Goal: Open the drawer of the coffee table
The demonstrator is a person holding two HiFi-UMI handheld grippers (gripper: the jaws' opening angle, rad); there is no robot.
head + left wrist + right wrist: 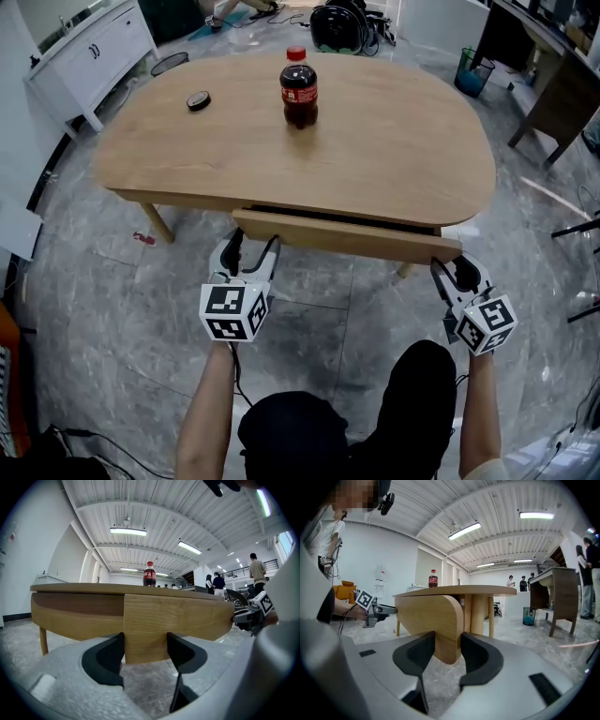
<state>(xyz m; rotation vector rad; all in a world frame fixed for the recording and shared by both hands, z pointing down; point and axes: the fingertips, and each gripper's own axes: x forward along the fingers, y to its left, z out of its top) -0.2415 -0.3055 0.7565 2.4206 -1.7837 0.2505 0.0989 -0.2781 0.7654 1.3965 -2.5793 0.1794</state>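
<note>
Pinching drawer front (pixel 347 236), left gripper (pixel 253 246); right gripper (pixel 452 269) likewise

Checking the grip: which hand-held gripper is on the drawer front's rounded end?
The right hand-held gripper: its jaws clamp the rounded end of the drawer front, while the left hand-held gripper clamps the square-cornered end.

A cola bottle (pixel 298 87) stood upright. A small black disc (pixel 198 100) lay well left of it, a white cabinet (pixel 89 52) beyond.
</note>
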